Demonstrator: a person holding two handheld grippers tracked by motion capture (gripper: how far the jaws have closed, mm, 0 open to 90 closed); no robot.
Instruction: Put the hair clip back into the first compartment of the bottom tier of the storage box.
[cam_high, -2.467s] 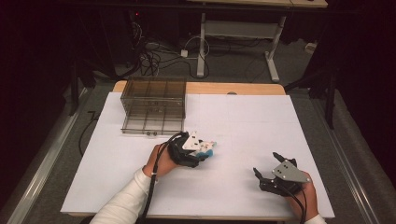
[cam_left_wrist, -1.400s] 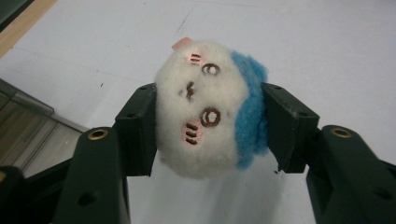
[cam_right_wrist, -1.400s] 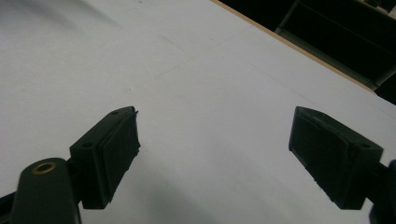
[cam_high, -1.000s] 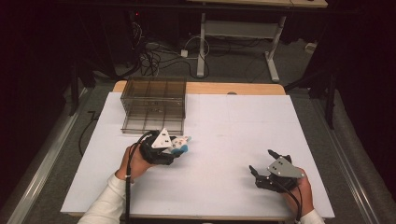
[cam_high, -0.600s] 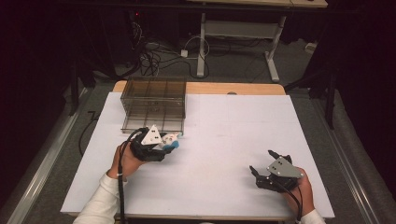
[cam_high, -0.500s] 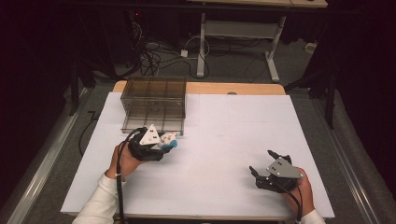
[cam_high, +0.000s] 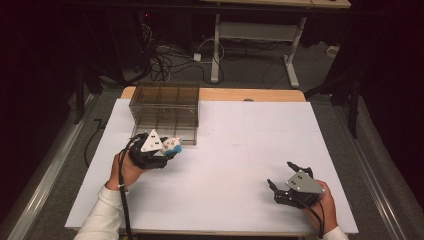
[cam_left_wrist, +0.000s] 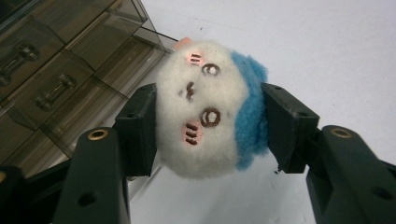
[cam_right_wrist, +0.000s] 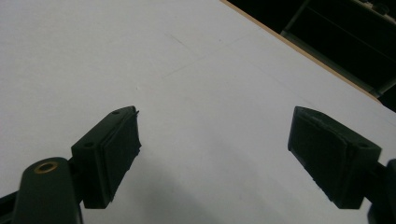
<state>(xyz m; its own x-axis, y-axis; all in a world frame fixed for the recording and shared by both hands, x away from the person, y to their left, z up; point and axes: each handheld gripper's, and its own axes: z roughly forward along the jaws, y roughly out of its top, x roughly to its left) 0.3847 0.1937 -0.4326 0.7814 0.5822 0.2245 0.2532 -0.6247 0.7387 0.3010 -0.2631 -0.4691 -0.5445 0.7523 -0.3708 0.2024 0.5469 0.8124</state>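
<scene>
The left gripper (cam_high: 170, 148) is clenching a small plush toy (cam_left_wrist: 210, 107), white with a blue side and a little face, and its two black pads are pressing into the soft sides, so the picking up is looking finished. The toy is hanging above the white table (cam_high: 240, 150), just in front of the smoky drawer cabinet (cam_high: 165, 110), near its lower front edge. In the left gripper view the drawer fronts with their small handles are all looking closed, so I am judging that the putting away is not yet done: a drawer is needing to be pulled out first, then the toy dropped inside. The right gripper (cam_right_wrist: 215, 158) is resting released, jaws wide apart, holding nothing, well apart from the cabinet
</scene>
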